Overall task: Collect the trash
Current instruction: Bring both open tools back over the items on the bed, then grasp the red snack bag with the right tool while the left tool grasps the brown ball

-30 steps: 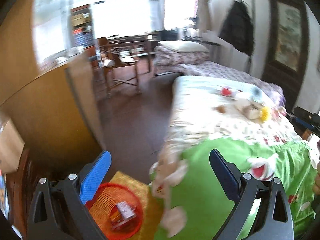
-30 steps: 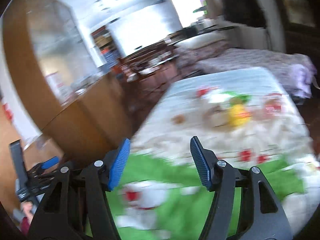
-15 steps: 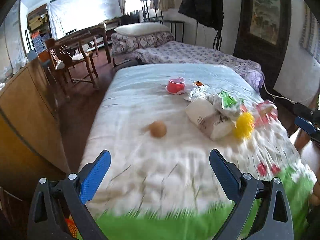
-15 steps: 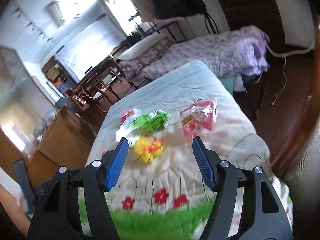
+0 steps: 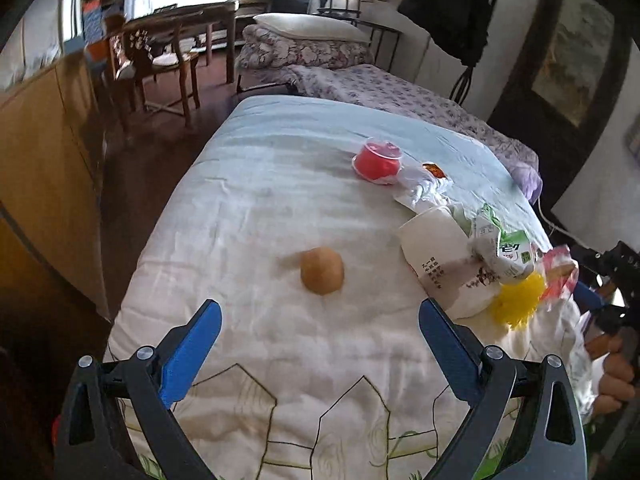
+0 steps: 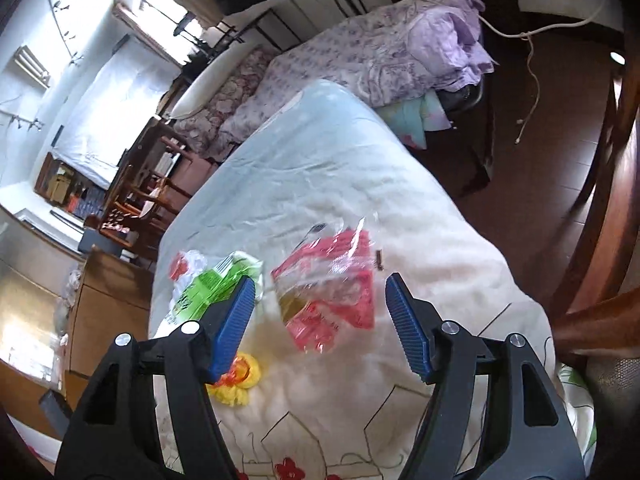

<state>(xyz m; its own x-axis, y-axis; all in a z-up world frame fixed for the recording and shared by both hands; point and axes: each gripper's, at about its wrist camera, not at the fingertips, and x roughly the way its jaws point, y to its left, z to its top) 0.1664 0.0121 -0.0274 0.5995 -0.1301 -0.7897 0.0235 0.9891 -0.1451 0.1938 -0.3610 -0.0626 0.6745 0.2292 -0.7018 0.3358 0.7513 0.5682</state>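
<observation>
Trash lies on the white quilt [image 5: 260, 216]. In the left wrist view: a brown ball of paper [image 5: 322, 270], a red plastic cup [image 5: 377, 160], a white paper cup on its side [image 5: 444, 260], a green and white carton [image 5: 504, 248], a yellow frilly wrapper [image 5: 518, 302]. My left gripper [image 5: 320, 336] is open, just short of the brown ball. My right gripper [image 6: 318, 316] is open, with a clear and red plastic wrapper [image 6: 328, 292] between its fingers. The green carton [image 6: 212, 288] and yellow wrapper [image 6: 238, 380] lie to its left.
A wooden cabinet [image 5: 40, 168] stands left of the bed. A second bed with a purple cover [image 5: 400, 92] lies beyond, with a chair [image 5: 160, 56] and table behind. A dark wooden chair [image 6: 600, 200] and cable [image 6: 532, 60] are on the floor at right.
Both grippers swung from the floor and bin up over the bed. The left one now faces the brown ball. The right one closed in around the red wrapper.
</observation>
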